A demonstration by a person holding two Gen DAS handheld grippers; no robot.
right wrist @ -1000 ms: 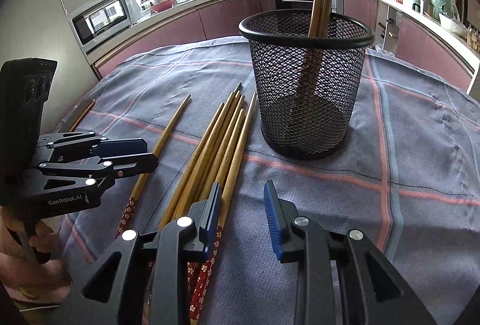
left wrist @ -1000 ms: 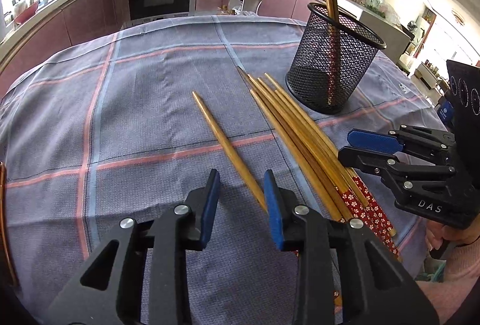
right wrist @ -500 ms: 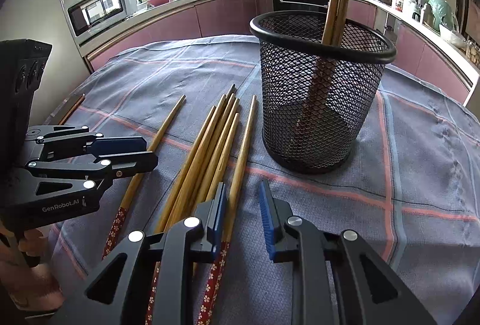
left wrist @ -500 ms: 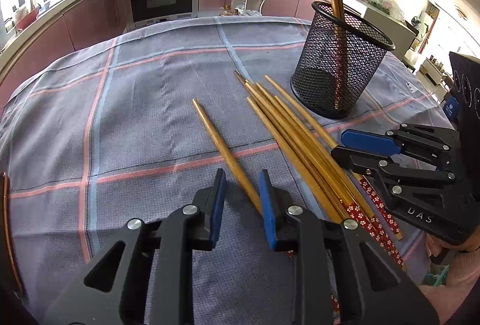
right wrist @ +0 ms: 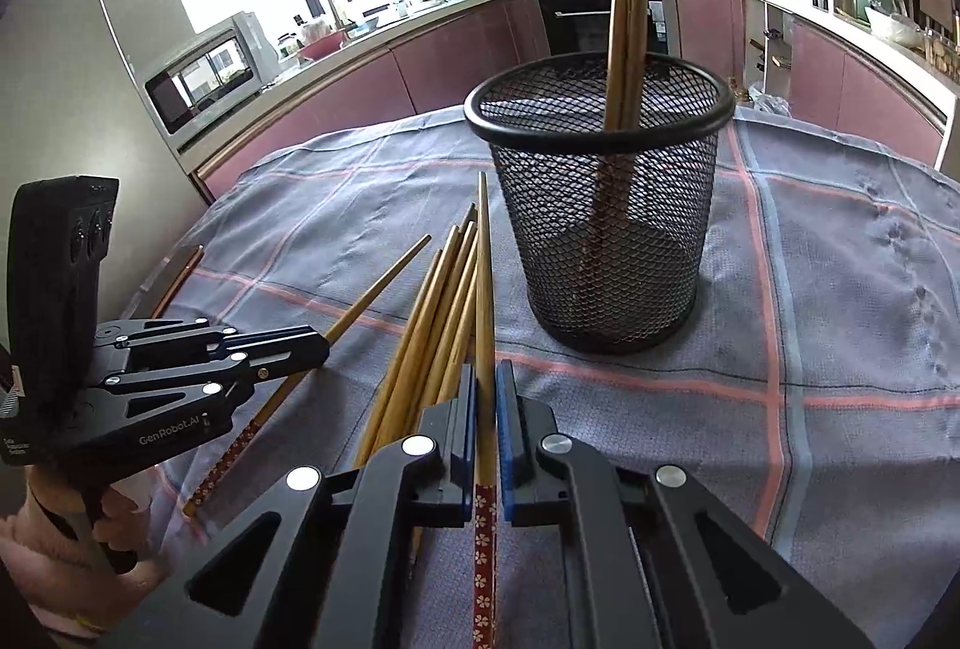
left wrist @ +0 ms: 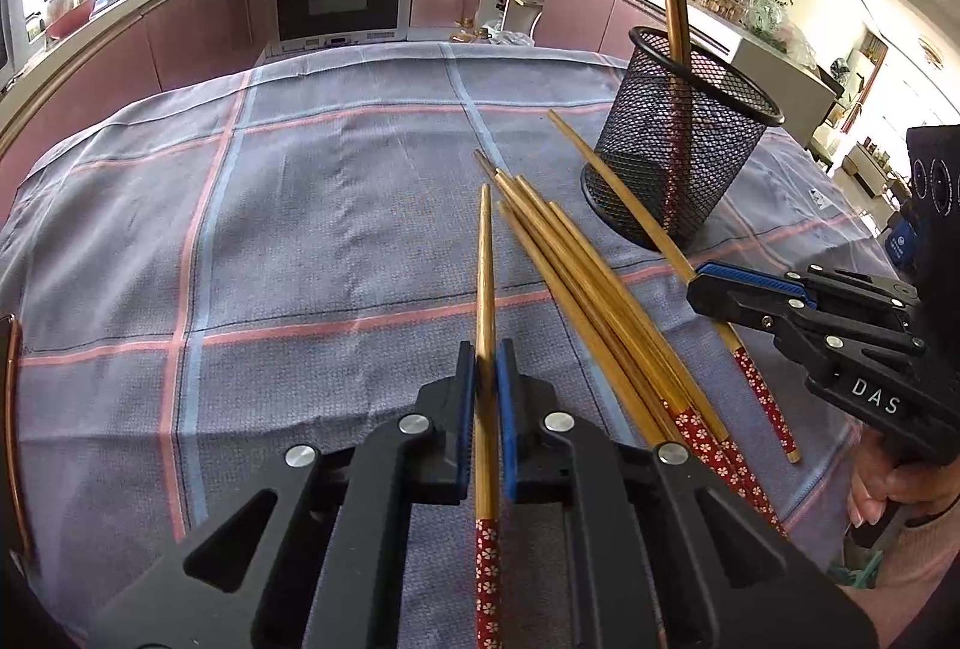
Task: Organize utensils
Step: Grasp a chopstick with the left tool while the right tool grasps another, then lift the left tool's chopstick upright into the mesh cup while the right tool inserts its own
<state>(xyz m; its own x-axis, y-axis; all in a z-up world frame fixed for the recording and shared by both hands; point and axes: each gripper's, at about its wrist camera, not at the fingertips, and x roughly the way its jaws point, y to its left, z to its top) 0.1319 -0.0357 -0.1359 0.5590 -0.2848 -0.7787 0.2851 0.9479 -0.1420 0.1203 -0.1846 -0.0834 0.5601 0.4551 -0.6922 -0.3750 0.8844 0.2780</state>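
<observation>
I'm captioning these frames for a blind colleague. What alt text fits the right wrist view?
The right gripper is shut on one bamboo chopstick pointing toward a black mesh holder with two chopsticks standing in it. More chopsticks lie on the plaid tablecloth; the left gripper grips another.

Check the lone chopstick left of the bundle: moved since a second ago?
Yes. The lone chopstick lay slanted on the tablecloth, tip pointing up-left. Now it lines up with the view's centre, tip swung toward the mesh holder, clamped in the left gripper.
</observation>
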